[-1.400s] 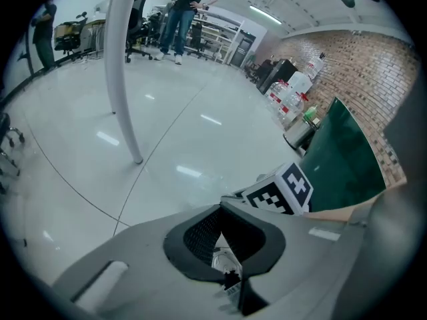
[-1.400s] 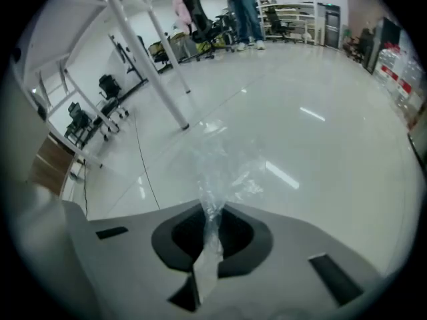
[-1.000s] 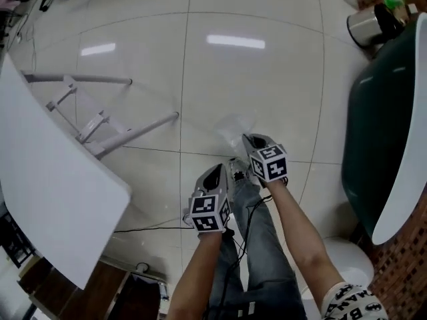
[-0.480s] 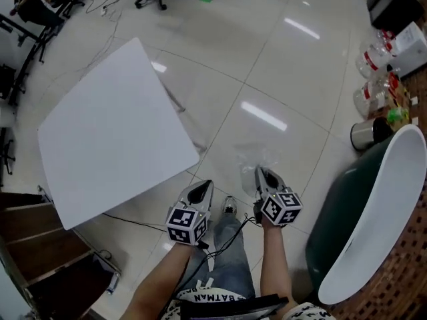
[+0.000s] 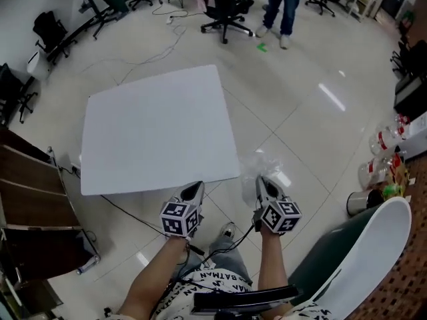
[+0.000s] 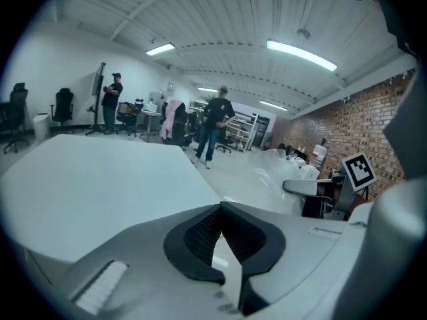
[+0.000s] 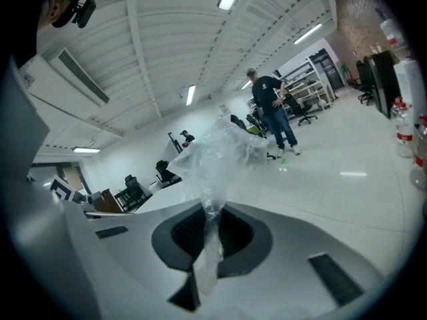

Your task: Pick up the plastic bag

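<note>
Your right tool is clenched on the plastic bag. In the right gripper view a thin twisted neck of clear film is pinched between the pads of that tool, and the rest of the bag billows out beyond the tips. The bag is off the floor, in the air just beside the near corner of the white surface.

Your left tool is closed on nothing. In its own view the pads of that tool meet with no film between them, and only the surface lies ahead.

The weak spot, as I judge it, is the grip. You have only a narrow strand of slick film, so a quick swing or jerk could let it slide out. A harder pull could stretch or tear it.

The loose body of the bag also sits close to that corner, and sweeping left could snag it there and drag it from the pads. A dark cable runs across the floor near your feet, so mind your step.
</note>
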A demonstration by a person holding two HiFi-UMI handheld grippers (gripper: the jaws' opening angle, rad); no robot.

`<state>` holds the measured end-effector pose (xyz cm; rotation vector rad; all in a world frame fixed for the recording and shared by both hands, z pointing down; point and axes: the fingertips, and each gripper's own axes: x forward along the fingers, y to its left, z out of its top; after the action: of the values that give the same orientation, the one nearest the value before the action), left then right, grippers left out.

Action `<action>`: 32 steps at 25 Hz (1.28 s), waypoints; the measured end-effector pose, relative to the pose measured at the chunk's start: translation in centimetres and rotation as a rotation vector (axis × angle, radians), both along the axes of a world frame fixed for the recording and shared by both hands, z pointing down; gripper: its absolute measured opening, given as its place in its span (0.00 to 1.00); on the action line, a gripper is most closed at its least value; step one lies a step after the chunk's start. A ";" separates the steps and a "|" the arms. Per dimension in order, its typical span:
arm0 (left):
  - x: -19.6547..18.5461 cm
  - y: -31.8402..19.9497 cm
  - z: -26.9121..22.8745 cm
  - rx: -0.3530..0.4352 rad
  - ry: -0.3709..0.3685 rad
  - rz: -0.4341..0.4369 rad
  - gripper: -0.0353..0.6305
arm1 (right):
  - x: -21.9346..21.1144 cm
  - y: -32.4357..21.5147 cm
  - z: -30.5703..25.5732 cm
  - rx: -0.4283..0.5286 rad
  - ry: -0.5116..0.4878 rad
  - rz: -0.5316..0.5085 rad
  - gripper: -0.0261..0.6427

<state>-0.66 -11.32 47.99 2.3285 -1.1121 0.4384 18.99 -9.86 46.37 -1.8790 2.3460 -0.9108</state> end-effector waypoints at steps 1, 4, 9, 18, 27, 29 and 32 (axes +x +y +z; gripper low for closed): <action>-1.4 -0.4 -0.8 0.004 0.008 -0.023 0.06 | -1.2 -0.7 -1.2 0.010 0.015 -0.018 0.06; -6.2 -0.9 -2.4 0.009 0.031 -0.081 0.06 | -4.6 -1.8 -4.5 0.054 0.048 -0.049 0.06; -14.6 -1.6 -5.9 0.058 0.050 -0.159 0.06 | -10.7 -3.2 -9.9 0.141 0.113 -0.090 0.06; -25.2 -3.0 -10.9 0.164 0.085 -0.233 0.06 | -22.3 -4.1 -13.1 0.191 0.207 -0.176 0.06; -29.9 -2.6 -11.6 0.193 0.096 -0.267 0.06 | -28.7 -3.7 -12.6 0.163 0.246 -0.242 0.06; -30.0 -2.3 -11.3 0.192 0.092 -0.265 0.06 | -28.8 -3.5 -12.8 0.152 0.269 -0.245 0.06; -30.0 -1.7 -10.9 0.192 0.088 -0.254 0.06 | -28.9 -3.0 -12.6 0.149 0.269 -0.244 0.06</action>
<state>-30.68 -13.01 37.05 2.2984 -1.4380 0.1391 -9.95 -12.81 33.79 -1.7845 2.7580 -0.4974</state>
